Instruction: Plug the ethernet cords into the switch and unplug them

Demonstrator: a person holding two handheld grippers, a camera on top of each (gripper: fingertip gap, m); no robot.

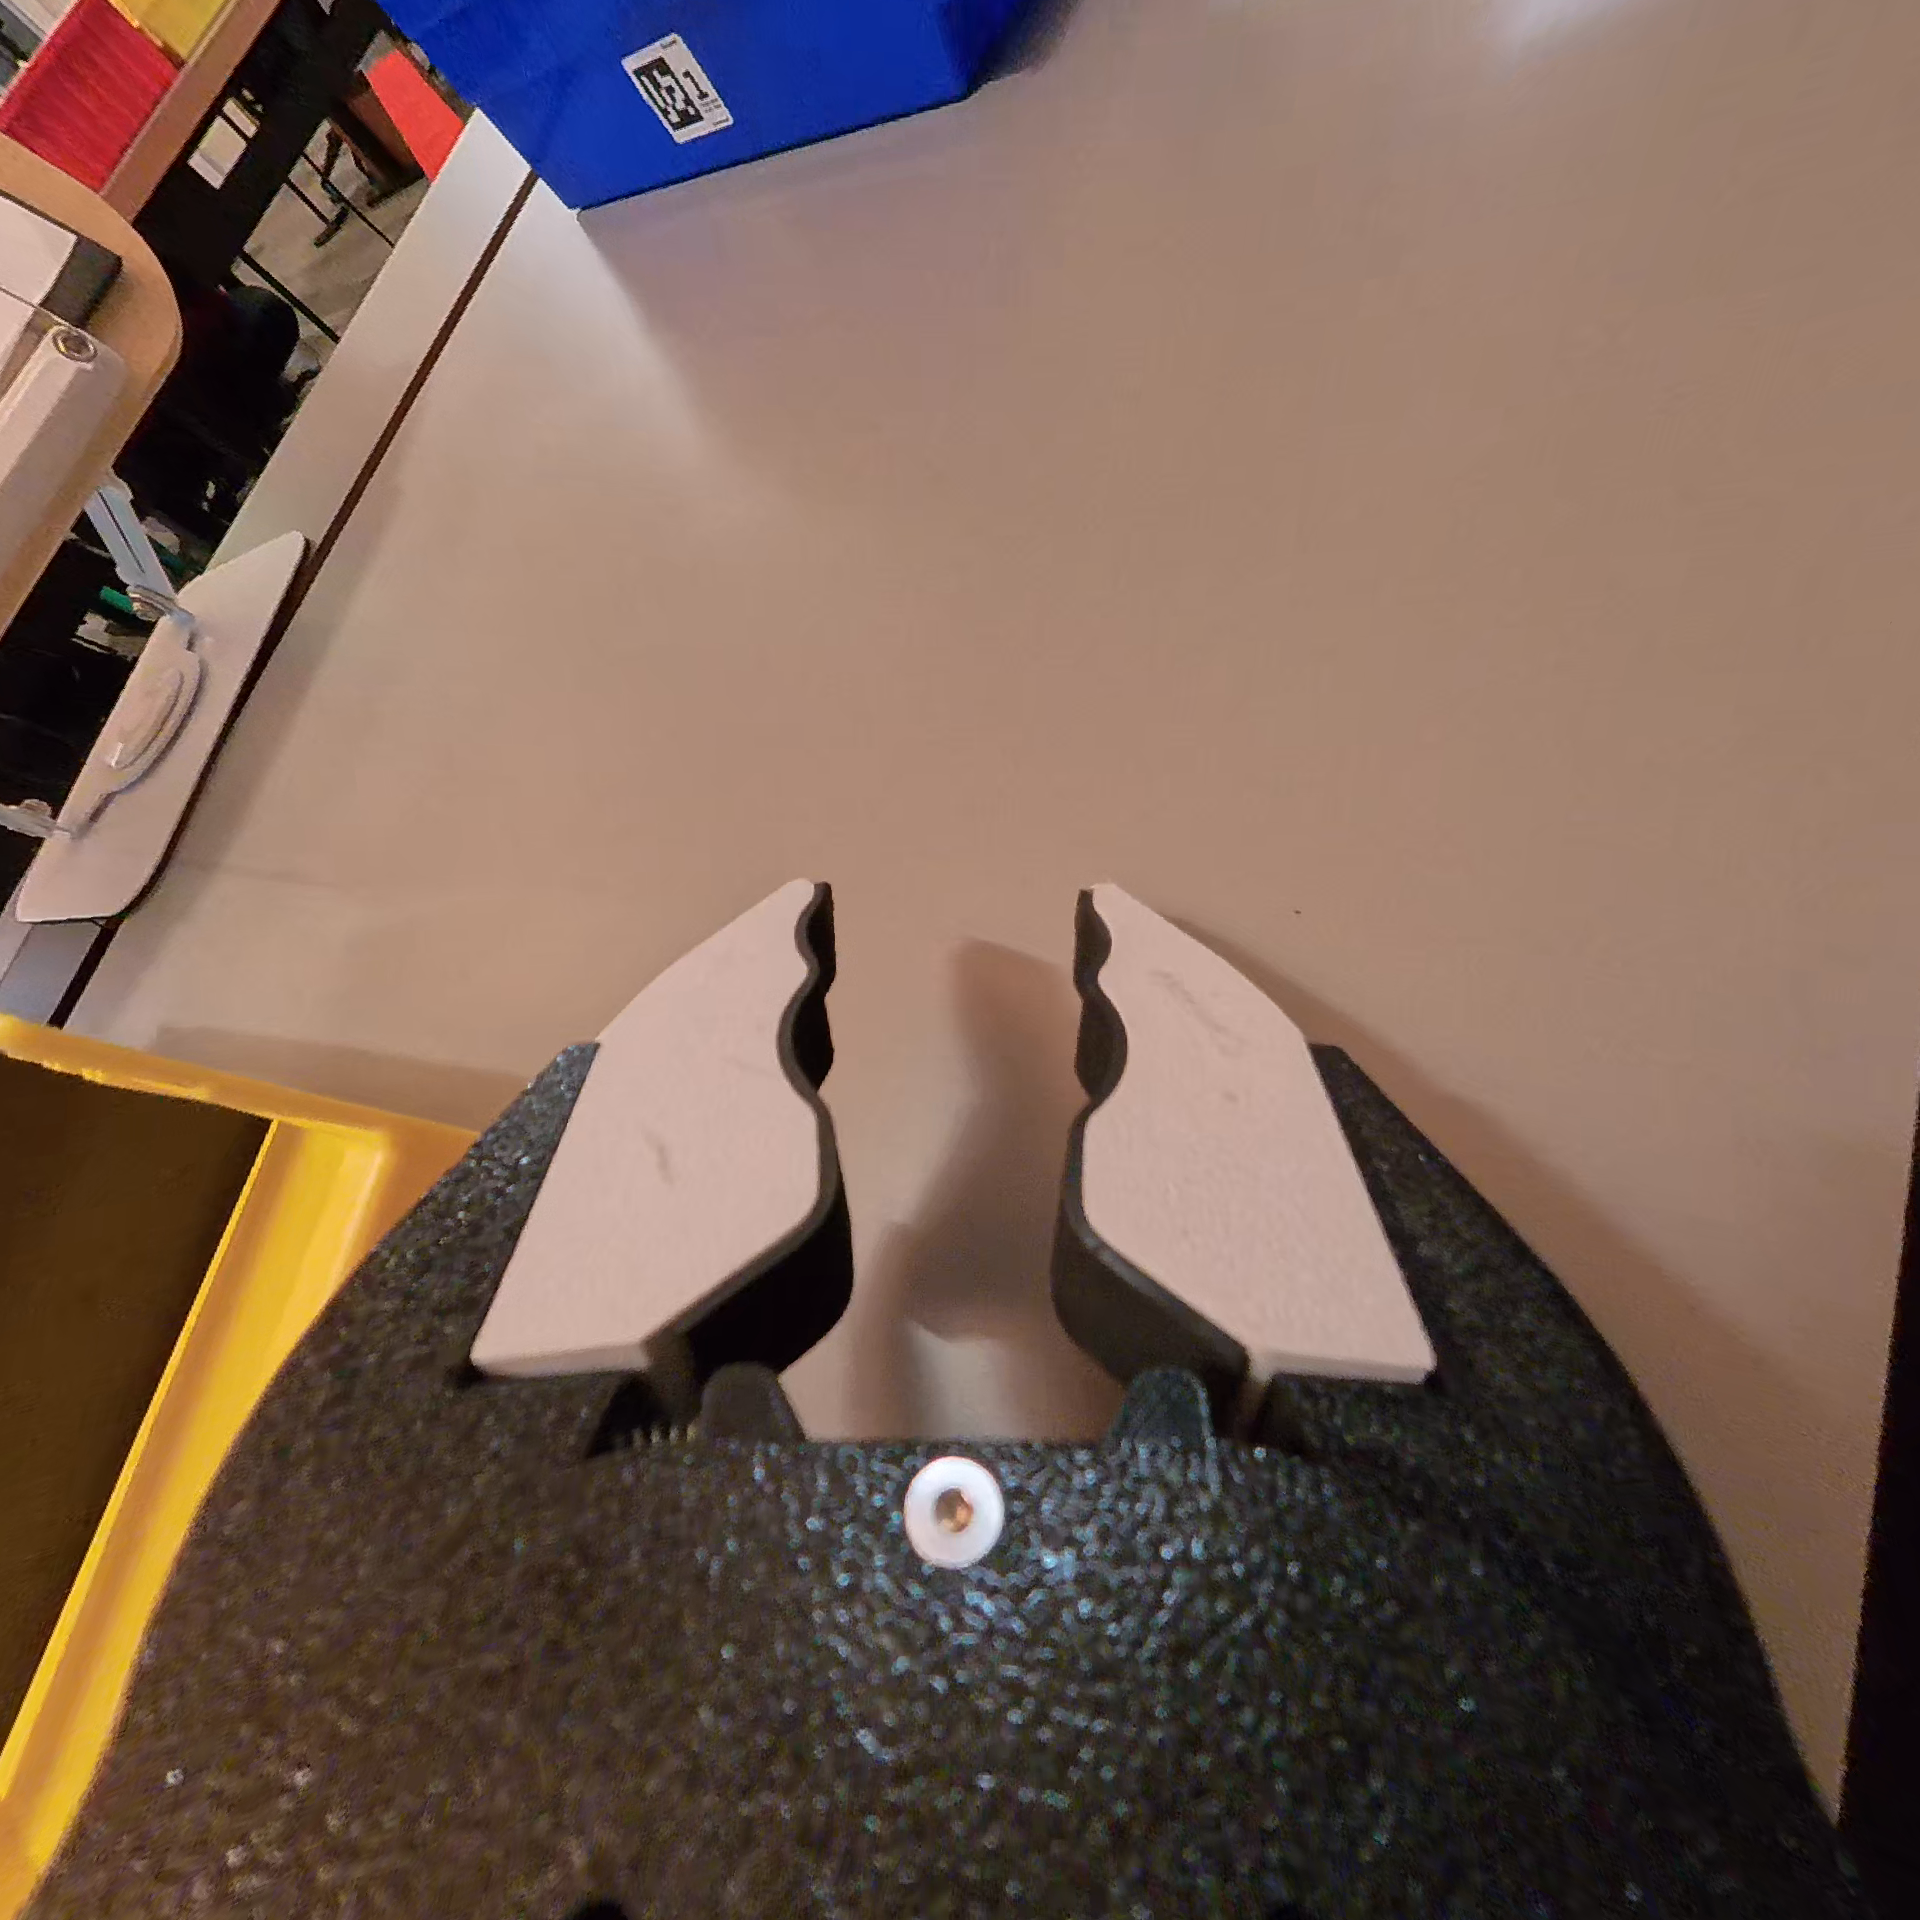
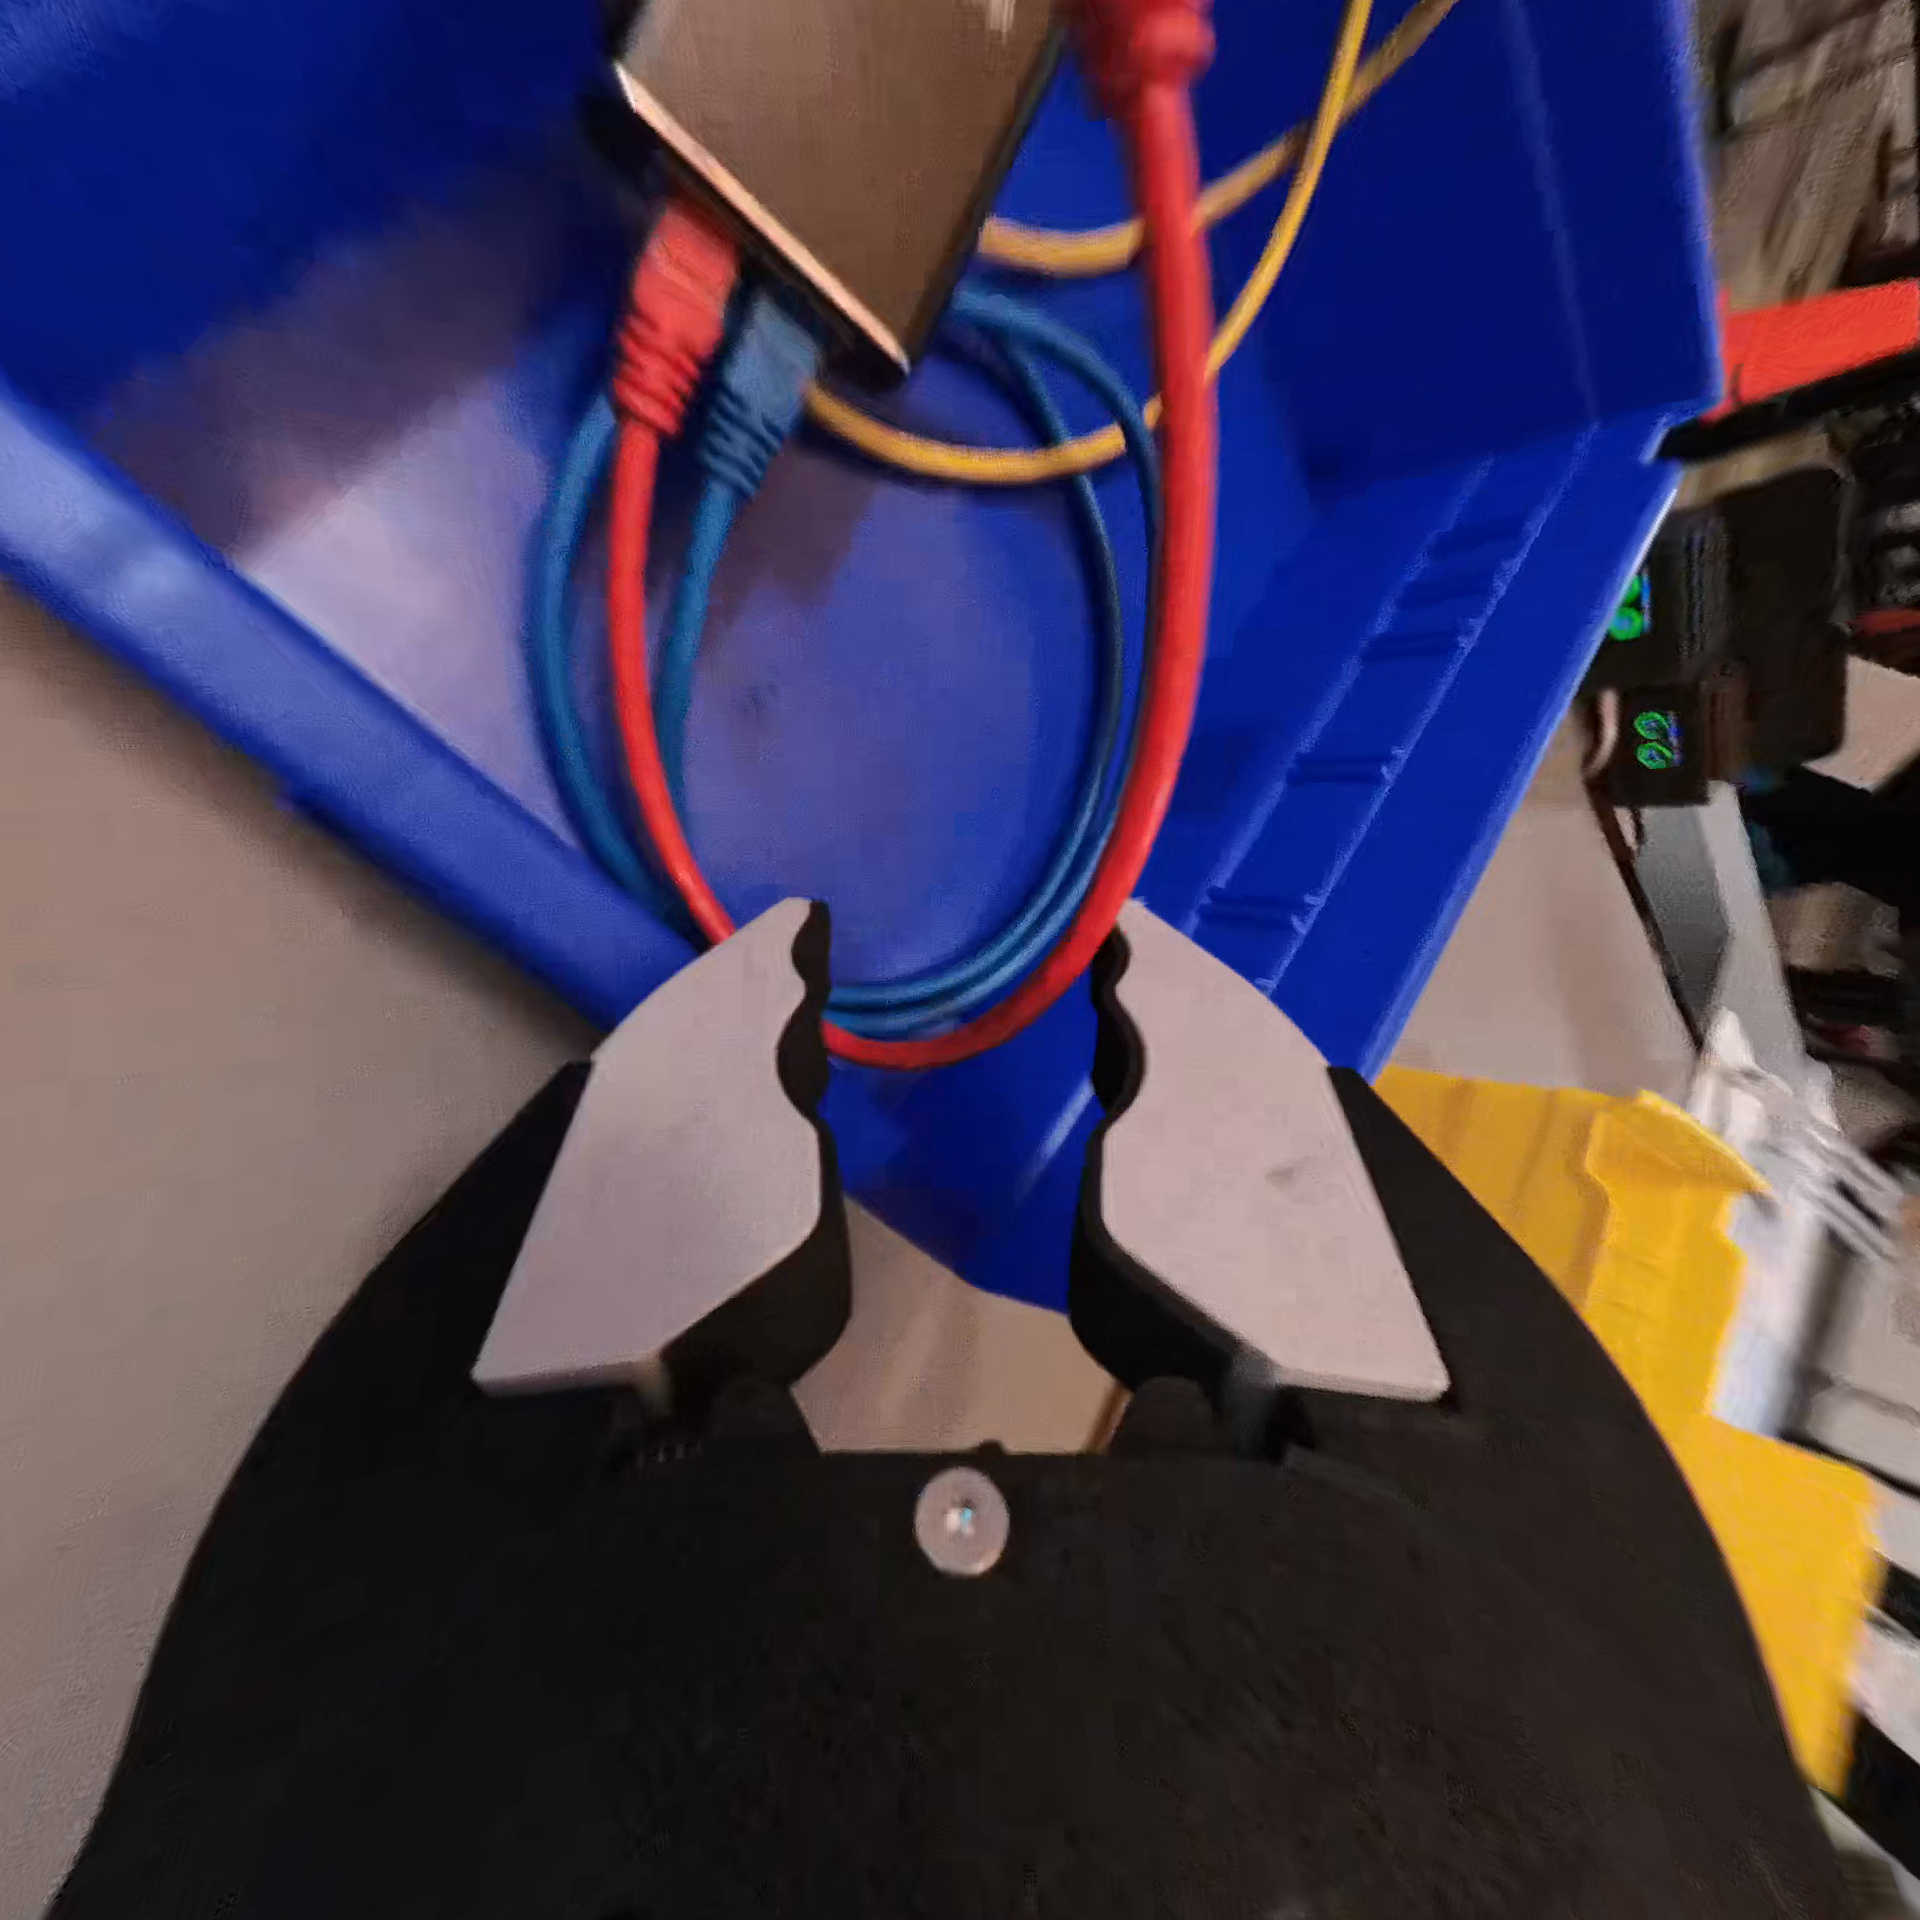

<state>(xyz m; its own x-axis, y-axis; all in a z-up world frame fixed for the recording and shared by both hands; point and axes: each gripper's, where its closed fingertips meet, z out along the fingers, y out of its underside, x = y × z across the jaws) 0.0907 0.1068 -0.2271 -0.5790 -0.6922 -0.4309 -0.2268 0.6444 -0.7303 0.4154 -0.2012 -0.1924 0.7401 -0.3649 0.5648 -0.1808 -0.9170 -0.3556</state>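
Switch (image 2: pixel 831 156) lay in the blue bin (image 2: pixel 312 260), dead ahead of the right claw (image 2: pixel 961 935) and well beyond its tips; its port edge ran diagonally, upper left to lower right; red plug (image 2: pixel 670 332) and blue plug (image 2: pixel 758 384) sat at that edge, apparently seated, blur prevented certainty; red cord (image 2: pixel 644 644) and blue cord (image 2: pixel 566 623) looped back toward the claw, loop bottoms just past the tips; a yellow cord (image 2: pixel 966 457) crossed behind; right claw's jaws stood apart, gripping nothing; left claw (image 1: pixel 956 904) also apart and empty, over bare desk (image 1: pixel 1247 520), bin far off at upper left; right claw judged nearer for the next grasp, plugs ahead and left of centre.
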